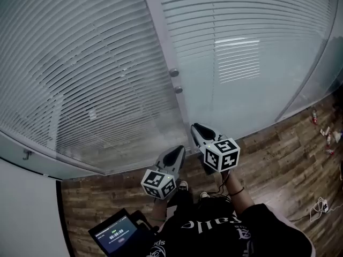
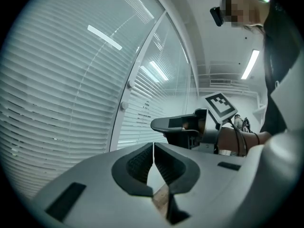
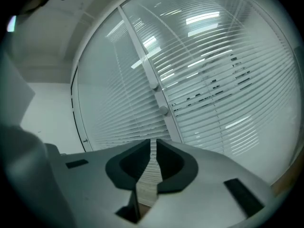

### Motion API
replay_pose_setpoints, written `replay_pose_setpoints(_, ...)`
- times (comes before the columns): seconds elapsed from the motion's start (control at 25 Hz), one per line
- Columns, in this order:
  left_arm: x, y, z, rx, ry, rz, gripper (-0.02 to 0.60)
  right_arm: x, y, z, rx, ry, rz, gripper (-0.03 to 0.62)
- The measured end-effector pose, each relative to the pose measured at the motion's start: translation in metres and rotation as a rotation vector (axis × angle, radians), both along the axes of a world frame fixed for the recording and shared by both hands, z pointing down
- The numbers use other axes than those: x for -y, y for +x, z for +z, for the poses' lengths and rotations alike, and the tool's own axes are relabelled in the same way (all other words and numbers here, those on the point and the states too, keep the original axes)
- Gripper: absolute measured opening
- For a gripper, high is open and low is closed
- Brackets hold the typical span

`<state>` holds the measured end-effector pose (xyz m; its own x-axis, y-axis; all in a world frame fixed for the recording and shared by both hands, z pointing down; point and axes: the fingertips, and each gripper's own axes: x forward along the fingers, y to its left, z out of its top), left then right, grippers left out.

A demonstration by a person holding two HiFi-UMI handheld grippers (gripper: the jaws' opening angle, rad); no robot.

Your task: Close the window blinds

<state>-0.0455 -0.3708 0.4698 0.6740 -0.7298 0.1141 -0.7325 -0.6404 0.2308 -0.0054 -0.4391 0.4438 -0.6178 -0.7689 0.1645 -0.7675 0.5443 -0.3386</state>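
Only the head view shows the wood floor [image 1: 278, 149] under the blinds [image 1: 80, 74], which fill the glass wall ahead. Left tongs [image 2: 153, 148] are closed on nothing; right tongs [image 3: 153, 146] stand slightly apart, empty, pointing at the slats. Left gripper view alone catches ceiling lights [image 2: 251, 64].

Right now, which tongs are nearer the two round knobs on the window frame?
Right. The right tongs sit just below the knobs; the left tongs sit lower, farther back from them.
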Motion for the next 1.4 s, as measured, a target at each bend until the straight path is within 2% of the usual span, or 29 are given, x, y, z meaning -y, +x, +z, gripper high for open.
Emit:
replay_pose_setpoints(0.24,-0.042,0.029,0.017,0.02,-0.029,-0.029,0.003,-0.041,0.023,0.024,-0.006,-0.045,-0.03,0.031)
replay_pose_setpoints(0.6,-0.085,0.042,0.018,0.025,-0.024,-0.034,0.003,-0.098,0.046,0.046,0.01,-0.119,-0.02,0.017)
replay_pose_setpoints(0.88,-0.158,0.013,0.025,0.019,-0.022,-0.042,0.003,-0.177,0.014,0.05,0.028,-0.136,-0.03,0.017)
replay_pose_setpoints(1.12,-0.264,-0.03,0.04,0.005,-0.052,-0.079,0.003,-0.285,-0.03,0.063,0.031,-0.159,-0.044,0.017)
replay_pose_setpoints(1.28,-0.345,-0.054,0.059,0.002,-0.09,-0.078,0.003,-0.36,-0.047,0.076,0.049,-0.193,-0.025,0.017)
replay_pose_setpoints(1.4,-0.385,-0.069,0.064,-0.018,-0.107,-0.077,0.003,-0.41,-0.055,0.08,0.044,-0.207,-0.01,0.017)
